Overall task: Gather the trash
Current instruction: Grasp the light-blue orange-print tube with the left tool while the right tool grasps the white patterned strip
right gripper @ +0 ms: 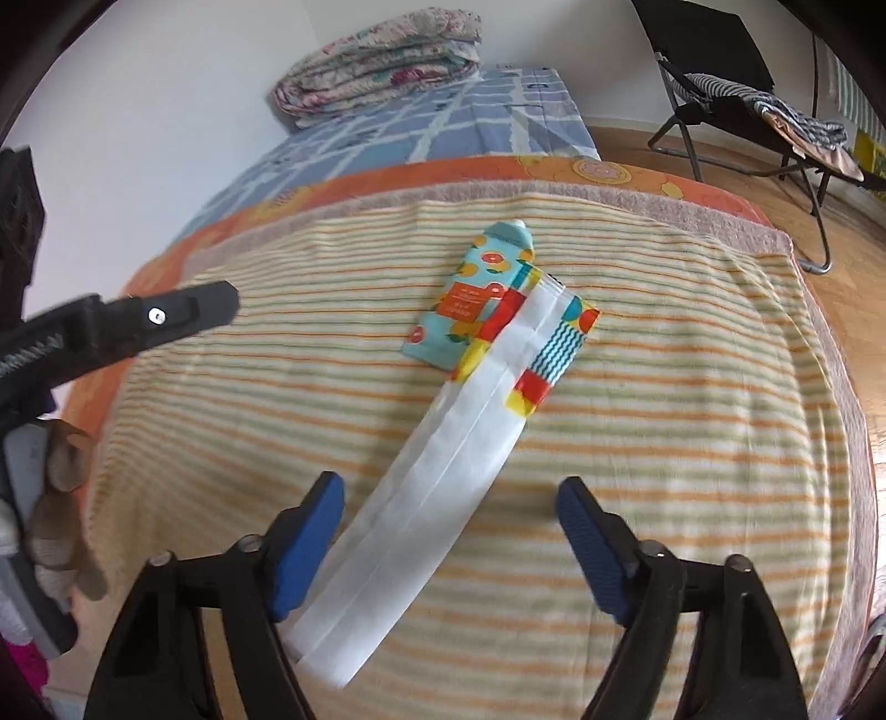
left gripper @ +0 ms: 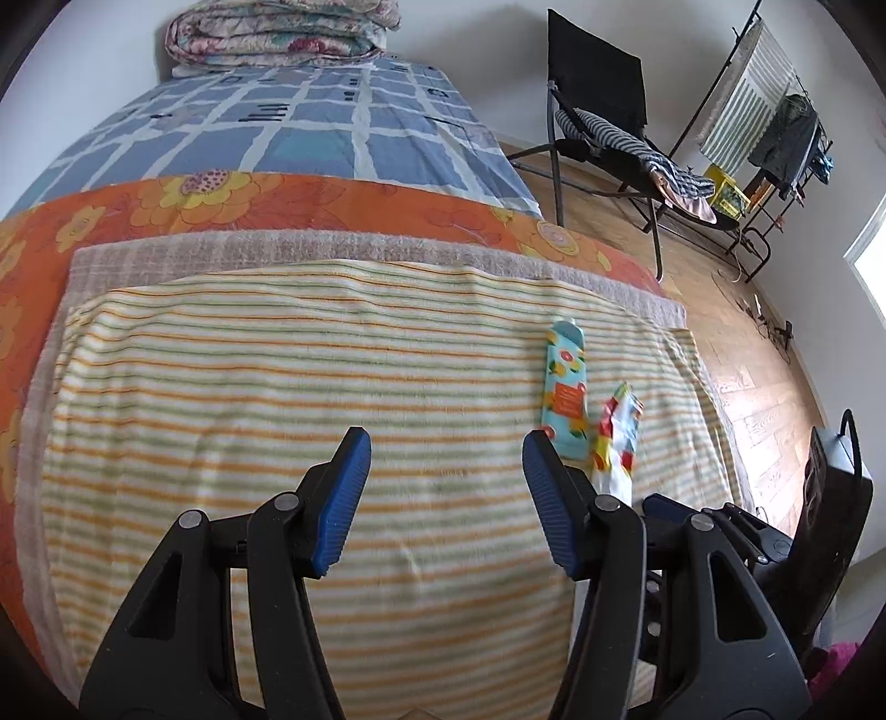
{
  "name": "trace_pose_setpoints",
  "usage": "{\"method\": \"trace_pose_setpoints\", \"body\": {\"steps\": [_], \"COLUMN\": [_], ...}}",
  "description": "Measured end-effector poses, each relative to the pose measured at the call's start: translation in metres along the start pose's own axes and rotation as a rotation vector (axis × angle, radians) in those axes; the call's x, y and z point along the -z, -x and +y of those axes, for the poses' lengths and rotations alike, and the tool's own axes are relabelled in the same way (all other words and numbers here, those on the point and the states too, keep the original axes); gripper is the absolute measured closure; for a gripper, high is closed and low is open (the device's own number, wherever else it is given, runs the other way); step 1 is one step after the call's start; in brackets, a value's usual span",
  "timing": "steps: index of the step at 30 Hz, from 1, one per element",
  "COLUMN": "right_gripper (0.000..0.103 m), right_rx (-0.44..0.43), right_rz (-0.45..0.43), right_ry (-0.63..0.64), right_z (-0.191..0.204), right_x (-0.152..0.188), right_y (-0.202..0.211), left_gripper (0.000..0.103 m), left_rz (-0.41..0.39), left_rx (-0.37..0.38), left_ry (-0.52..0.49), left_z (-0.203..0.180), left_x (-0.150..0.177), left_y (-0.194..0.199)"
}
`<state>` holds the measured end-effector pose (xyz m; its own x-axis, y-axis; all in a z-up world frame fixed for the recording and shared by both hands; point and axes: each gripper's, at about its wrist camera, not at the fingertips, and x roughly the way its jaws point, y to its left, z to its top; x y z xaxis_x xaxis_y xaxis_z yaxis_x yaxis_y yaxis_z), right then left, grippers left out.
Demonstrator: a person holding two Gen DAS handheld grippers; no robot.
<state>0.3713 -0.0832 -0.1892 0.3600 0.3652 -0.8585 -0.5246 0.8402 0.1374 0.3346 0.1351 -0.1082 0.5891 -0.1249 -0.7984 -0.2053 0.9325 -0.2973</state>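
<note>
A teal drink carton with orange fruit print lies flat on the striped towel. A long white paper bag with a red, yellow and teal patterned end lies across the carton's near corner and reaches back between my right fingers. My right gripper is open, its jaws wide on either side of the bag's white end. My left gripper is open and empty above the towel; the carton and bag lie just right of its right finger.
The towel covers an orange flowered sheet on a bed with a blue checked cover and a folded quilt. A black folding chair and a clothes rack stand on the wood floor at right.
</note>
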Motion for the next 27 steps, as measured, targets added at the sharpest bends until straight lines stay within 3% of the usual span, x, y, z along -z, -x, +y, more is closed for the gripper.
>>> {"method": "trace_pose_setpoints", "body": {"steps": [8, 19, 23, 27], "right_gripper": [0.061, 0.076, 0.084, 0.077], "right_rx": [0.018, -0.041, -0.081, -0.177], "right_rz": [-0.019, -0.004, 0.004, 0.019], "right_ry": [0.016, -0.058, -0.094, -0.157], "right_z": [-0.023, -0.068, -0.082, -0.094], "right_x": [-0.01, -0.007, -0.005, -0.004], "right_y": [0.001, 0.016, 0.018, 0.016], "left_gripper": [0.044, 0.044, 0.044, 0.045], "left_rz": [0.015, 0.087, 0.112, 0.124], "left_rx": [0.032, 0.06, 0.011, -0.047], "left_ry": [-0.034, -0.127, -0.18, -0.234], "left_z": [-0.019, -0.076, -0.095, -0.106], "left_x": [-0.01, -0.021, -0.027, -0.026], "left_y": [-0.032, -0.083, -0.099, -0.109]}}
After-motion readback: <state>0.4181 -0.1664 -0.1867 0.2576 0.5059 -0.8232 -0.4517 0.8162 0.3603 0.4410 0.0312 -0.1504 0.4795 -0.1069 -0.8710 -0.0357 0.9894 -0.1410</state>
